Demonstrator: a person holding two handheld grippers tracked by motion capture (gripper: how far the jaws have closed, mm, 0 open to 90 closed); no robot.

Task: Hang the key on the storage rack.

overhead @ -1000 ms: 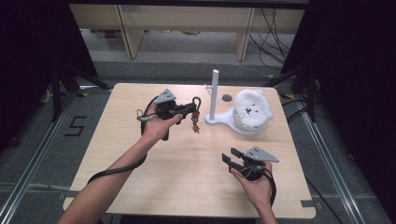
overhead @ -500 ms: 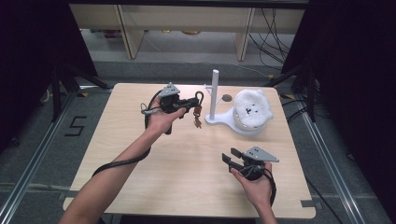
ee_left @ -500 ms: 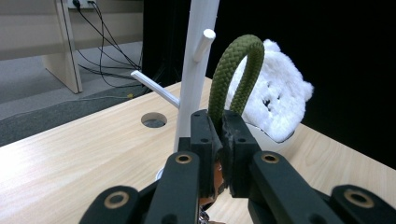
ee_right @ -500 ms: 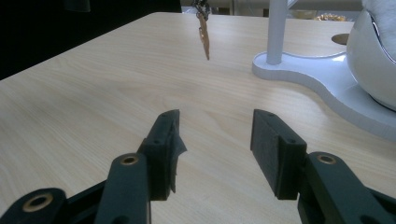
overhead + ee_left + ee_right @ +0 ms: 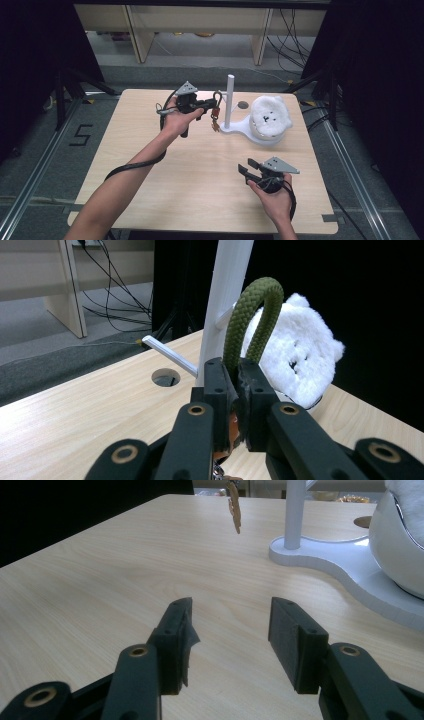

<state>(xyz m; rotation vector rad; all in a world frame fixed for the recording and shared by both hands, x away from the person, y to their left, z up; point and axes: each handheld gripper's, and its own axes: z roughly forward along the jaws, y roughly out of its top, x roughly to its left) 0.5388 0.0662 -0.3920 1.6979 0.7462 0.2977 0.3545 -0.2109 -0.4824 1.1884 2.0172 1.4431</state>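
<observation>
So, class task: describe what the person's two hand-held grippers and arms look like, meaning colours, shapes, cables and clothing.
Both the left gripper and the right gripper are black, each topped by a grey three-cornered plate. Their jaws are blocky black pads on arms fixed with brass-coloured rivets. A black cable trails from each; the left one loops under the forearm. Both forearms are bare, with no sleeves in view.

a lab: black curtains (image 5: 30,60), floor rails (image 5: 45,160), loose cables (image 5: 292,35)

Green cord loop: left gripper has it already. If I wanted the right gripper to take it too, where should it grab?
Probably the arch of the green cord loop, which stands free above the shut left gripper. Bring the open right gripper in from the side away from the white post, pads across the cord.
</observation>
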